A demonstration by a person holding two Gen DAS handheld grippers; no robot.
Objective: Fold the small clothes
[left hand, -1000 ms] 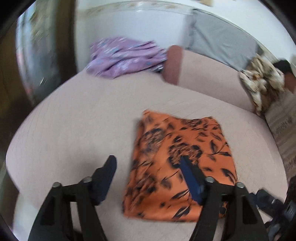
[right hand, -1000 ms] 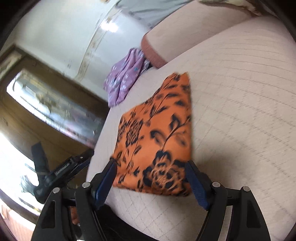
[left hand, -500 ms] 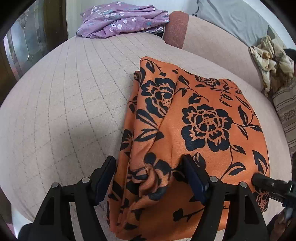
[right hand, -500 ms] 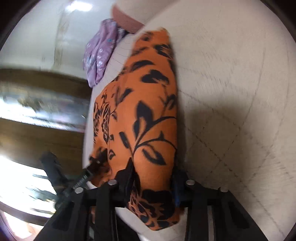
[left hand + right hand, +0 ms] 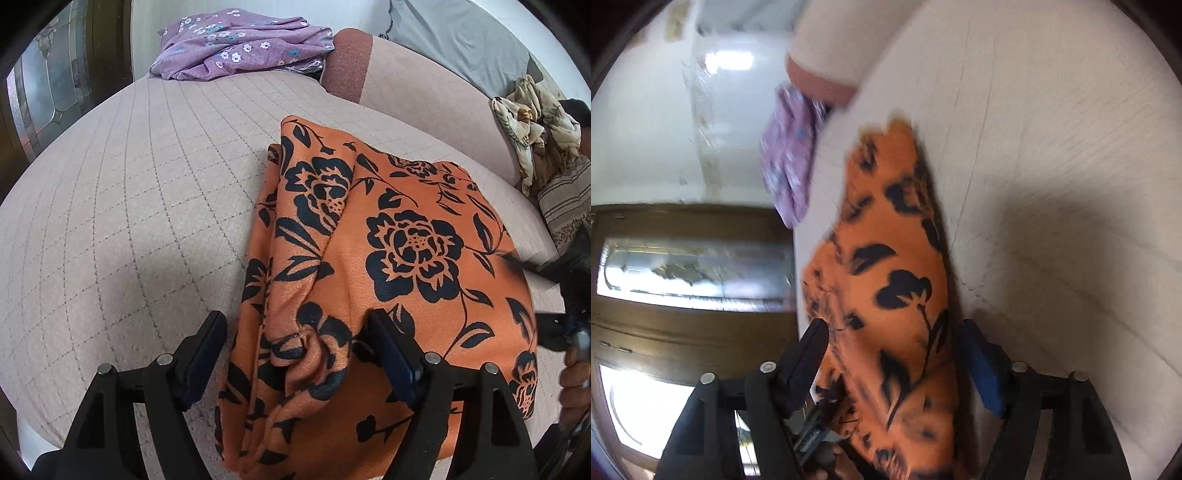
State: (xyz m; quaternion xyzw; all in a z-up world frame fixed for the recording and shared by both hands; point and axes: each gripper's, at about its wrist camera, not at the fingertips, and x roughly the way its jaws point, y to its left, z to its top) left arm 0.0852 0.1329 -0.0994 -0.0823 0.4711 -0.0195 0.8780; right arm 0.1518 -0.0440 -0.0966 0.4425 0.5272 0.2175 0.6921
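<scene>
Meanwhile the right claw (image 5: pixel 890 350), lately clamped, had been spreading round the orange cloth (image 5: pixel 369 258), seemingly loose; the left claw (image 5: pixel 295 343) had widened, straddling its bunched edge.

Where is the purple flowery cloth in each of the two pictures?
Left wrist view: the purple flowery cloth lies at the top, left of centre, at the cushion's far edge.
Right wrist view: it hangs blurred, upper left of centre, at the same edge.
Shared landmark: the orange flowered cloth, in the middle of both views.

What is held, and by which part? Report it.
Nothing: left gripper and right gripper, jaws just opening, straddle the near edge of the orange cloth, unclamped.
</scene>
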